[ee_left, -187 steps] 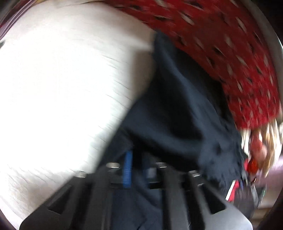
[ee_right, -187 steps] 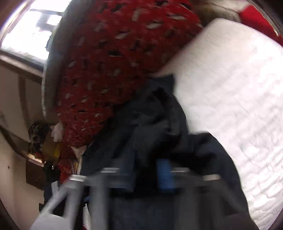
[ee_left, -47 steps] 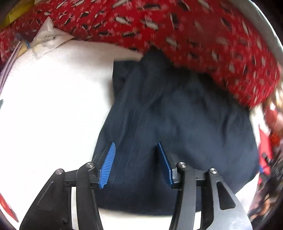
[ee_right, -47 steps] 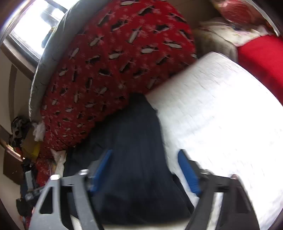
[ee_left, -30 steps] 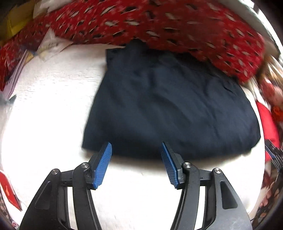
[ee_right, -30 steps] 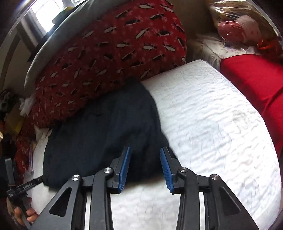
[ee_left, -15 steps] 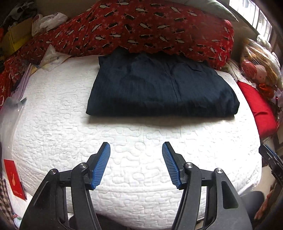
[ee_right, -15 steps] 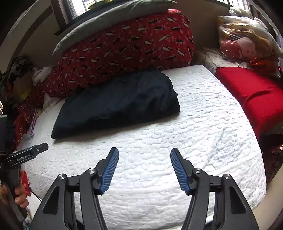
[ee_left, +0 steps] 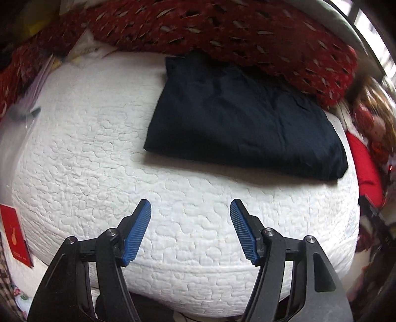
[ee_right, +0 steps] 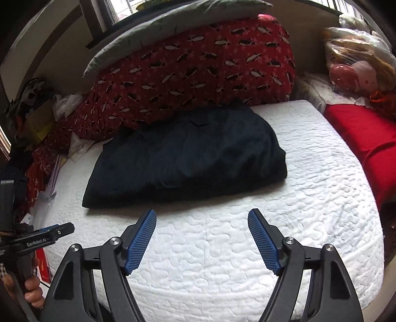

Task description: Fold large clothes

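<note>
Left wrist view: our left gripper (ee_left: 190, 232) hangs over the near edge of the white quilted mattress (ee_left: 86, 173), jaws opening, nothing between them. The folded dark navy garment (ee_left: 242, 123) lies at the far edge, its far side touching the red patterned bedding (ee_left: 222, 27) piled there. A red card (ee_left: 14, 235) sits off the near left corner, a red cushion (ee_left: 366, 173) off the right edge.

Right wrist view: our right gripper (ee_right: 203, 240) is over bare mattress (ee_right: 321, 210), jaws opening, empty. The garment (ee_right: 188, 156) is clear of the pads, against the red bedding (ee_right: 188, 74). A grey pillow (ee_right: 158, 34) tops the pile under a window (ee_right: 123, 10). The red cushion (ee_right: 366, 133) flanks the right edge; bagged clutter (ee_right: 356, 62) fills the far right corner.
</note>
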Action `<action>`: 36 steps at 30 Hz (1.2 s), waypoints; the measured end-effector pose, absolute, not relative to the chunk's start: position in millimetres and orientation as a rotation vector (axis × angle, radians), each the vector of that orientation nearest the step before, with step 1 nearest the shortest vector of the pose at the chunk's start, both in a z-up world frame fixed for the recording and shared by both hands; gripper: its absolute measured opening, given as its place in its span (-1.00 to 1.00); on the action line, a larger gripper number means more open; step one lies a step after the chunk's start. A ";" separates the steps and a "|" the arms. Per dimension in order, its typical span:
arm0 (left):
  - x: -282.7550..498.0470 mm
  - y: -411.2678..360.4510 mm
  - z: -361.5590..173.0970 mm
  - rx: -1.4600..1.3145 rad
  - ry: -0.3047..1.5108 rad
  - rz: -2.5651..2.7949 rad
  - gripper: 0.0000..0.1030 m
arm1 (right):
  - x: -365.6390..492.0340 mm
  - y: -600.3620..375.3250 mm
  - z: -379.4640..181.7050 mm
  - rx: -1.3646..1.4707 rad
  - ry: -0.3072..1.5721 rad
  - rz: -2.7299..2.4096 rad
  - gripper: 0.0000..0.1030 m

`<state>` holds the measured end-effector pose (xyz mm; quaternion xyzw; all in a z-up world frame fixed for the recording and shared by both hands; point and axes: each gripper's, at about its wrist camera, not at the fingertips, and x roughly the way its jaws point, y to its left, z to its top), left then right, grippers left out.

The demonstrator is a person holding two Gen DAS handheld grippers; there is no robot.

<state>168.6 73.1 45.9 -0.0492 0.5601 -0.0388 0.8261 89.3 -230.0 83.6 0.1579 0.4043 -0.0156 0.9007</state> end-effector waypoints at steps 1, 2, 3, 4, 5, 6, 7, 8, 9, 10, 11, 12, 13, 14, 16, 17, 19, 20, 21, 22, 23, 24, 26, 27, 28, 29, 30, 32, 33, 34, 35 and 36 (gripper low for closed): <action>179.5 75.9 43.6 -0.133 1.205 -0.071 0.27 | 96.3 -231.2 80.7 0.332 0.844 -0.025 0.52; 187.6 76.4 41.7 -0.153 1.214 -0.065 0.28 | 105.0 -233.2 77.5 0.336 0.854 -0.023 0.52; 199.1 75.3 39.2 -0.181 1.230 -0.061 0.28 | 111.4 -234.8 74.9 0.334 0.858 -0.026 0.52; 208.8 72.9 37.2 -0.201 1.245 -0.064 0.28 | 119.5 -236.6 72.0 0.328 0.868 -0.028 0.52; 219.2 69.5 35.6 -0.221 1.259 -0.068 0.28 | 129.4 -238.8 68.7 0.320 0.880 -0.033 0.52; 230.9 64.6 35.0 -0.242 1.267 -0.073 0.28 | 139.6 -241.9 66.3 0.310 0.886 -0.042 0.52; 240.8 59.6 35.1 -0.254 1.266 -0.078 0.28 | 146.2 -244.9 65.3 0.303 0.884 -0.053 0.52; 251.3 53.9 34.7 -0.258 1.265 -0.081 0.28 | 157.5 -250.4 64.2 0.292 0.880 -0.077 0.52; 258.9 49.8 34.1 -0.258 1.265 -0.081 0.28 | 164.3 -255.0 63.5 0.291 0.879 -0.089 0.52; 267.3 45.8 32.2 -0.257 1.265 -0.077 0.28 | 172.3 -261.0 62.1 0.299 0.878 -0.100 0.52; 274.8 41.8 28.8 -0.255 1.266 -0.071 0.28 | 182.3 -269.0 59.9 0.310 0.881 -0.112 0.52; 282.6 37.9 23.2 -0.253 1.269 -0.062 0.28 | 188.8 -274.3 58.0 0.313 0.884 -0.123 0.52; 288.4 35.5 17.1 -0.251 1.276 -0.054 0.28 | 194.1 -278.3 56.4 0.311 0.884 -0.131 0.52; 294.0 33.5 9.9 -0.250 1.289 -0.047 0.28 | 200.8 -283.1 52.7 0.302 0.887 -0.142 0.52; 302.4 29.6 -9.7 -0.242 1.329 -0.030 0.28 | 211.7 -289.9 41.5 0.282 0.905 -0.165 0.52; 304.9 27.5 -18.8 -0.237 1.344 -0.025 0.29 | 218.5 -293.8 30.5 0.274 0.937 -0.181 0.52; 305.3 24.0 -29.3 -0.230 1.341 -0.030 0.38 | 231.4 -298.5 2.4 0.258 1.039 -0.200 0.54; 304.1 22.4 -29.3 -0.228 1.332 -0.039 0.50 | 236.5 -299.0 -11.5 0.249 1.092 -0.200 0.55; 302.6 19.9 -28.3 -0.217 1.327 -0.048 0.54 | 237.7 -297.6 -17.1 0.230 1.097 -0.203 0.61; 301.2 17.7 -27.1 -0.198 1.328 -0.054 0.54 | 236.9 -294.2 -16.8 0.199 1.077 -0.211 0.62; 300.3 16.9 -25.8 -0.186 1.329 -0.069 0.54 | 237.1 -289.9 -16.2 0.168 1.075 -0.219 0.62; 299.6 17.9 -22.8 -0.180 1.333 -0.092 0.53 | 236.8 -287.2 -14.0 0.149 1.075 -0.229 0.60; 300.3 30.1 -10.7 -0.238 1.318 -0.143 0.53 | 231.5 -283.5 -2.8 0.122 1.035 -0.263 0.59; 301.7 42.1 -1.3 -0.293 1.292 -0.161 0.53 | 224.5 -280.3 9.3 0.117 0.976 -0.285 0.61; 303.6 55.3 7.9 -0.345 1.265 -0.164 0.53 | 218.2 -276.4 19.2 0.128 0.925 -0.272 0.62; 307.0 70.5 16.8 -0.401 1.237 -0.160 0.53 | 211.4 -269.7 30.2 0.147 0.868 -0.230 0.62; 310.4 80.1 21.1 -0.432 1.223 -0.152 0.53 | 207.9 -261.6 36.4 0.155 0.841 -0.185 0.62; 319.3 103.5 25.0 -0.492 1.213 -0.117 0.53 | 206.4 -237.5 40.7 0.132 0.839 -0.082 0.62; 324.5 115.7 22.0 -0.518 1.224 -0.105 0.53 | 206.0 -223.4 40.0 0.102 0.846 -0.039 0.62; 327.6 123.4 17.1 -0.539 1.241 -0.096 0.53 | 205.3 -208.4 38.1 0.070 0.851 0.000 0.62; 331.1 131.0 11.0 -0.563 1.263 -0.089 0.53 | 204.0 -190.9 35.4 0.037 0.851 0.040 0.62; 333.7 139.2 4.0 -0.594 1.286 -0.085 0.53 | 203.7 -181.9 34.0 0.024 0.850 0.057 0.62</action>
